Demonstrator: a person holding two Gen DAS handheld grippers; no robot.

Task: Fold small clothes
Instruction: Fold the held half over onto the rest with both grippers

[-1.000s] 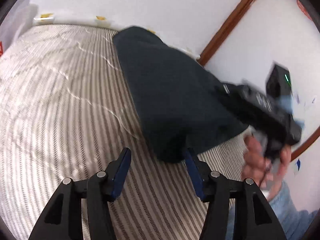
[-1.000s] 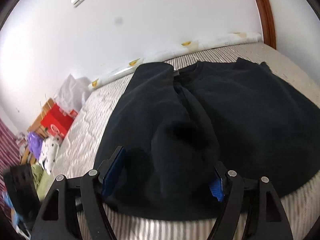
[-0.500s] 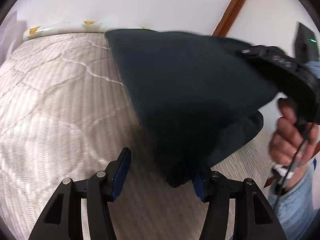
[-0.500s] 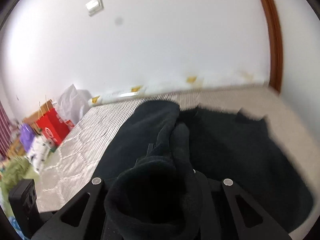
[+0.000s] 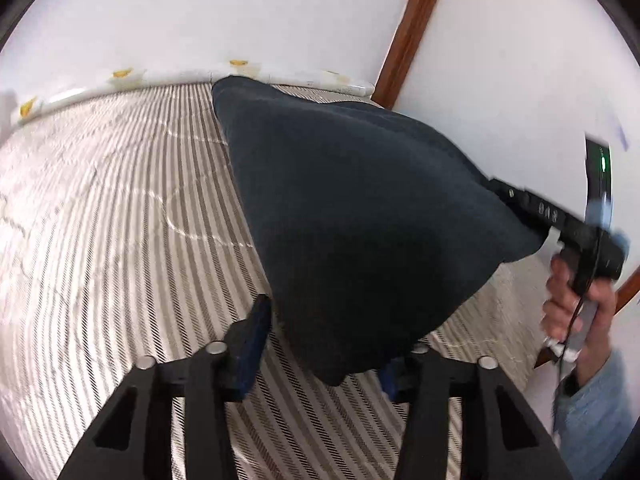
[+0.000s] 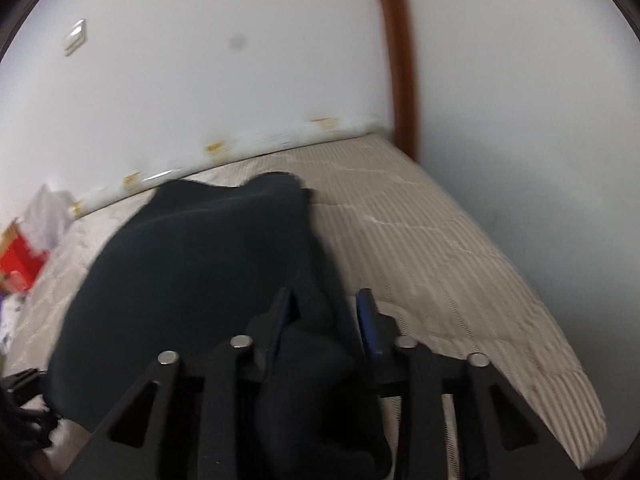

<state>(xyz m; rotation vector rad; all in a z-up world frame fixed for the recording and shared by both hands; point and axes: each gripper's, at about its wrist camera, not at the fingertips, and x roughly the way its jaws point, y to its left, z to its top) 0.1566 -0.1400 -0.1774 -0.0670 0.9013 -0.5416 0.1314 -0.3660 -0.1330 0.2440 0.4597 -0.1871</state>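
A dark navy garment (image 5: 352,216) lies on the striped mattress (image 5: 112,216), its near right corner lifted. My right gripper (image 6: 326,320) is shut on a bunched fold of the garment (image 6: 192,272) and holds it up; it shows in the left wrist view (image 5: 556,220) at the right with the hand. My left gripper (image 5: 332,344) is open, its fingers standing either side of the garment's near lower corner, which hangs over the right finger.
White walls close the far side and right of the bed, with a brown wooden post (image 5: 404,28) in the corner. A white pillow edge (image 6: 224,148) runs along the far wall. Red boxes and bags (image 6: 20,260) stand off the bed's left side.
My right gripper has closed on the garment's edge and lifted it up and leftward across the garment. The left gripper stayed open at the near corner.
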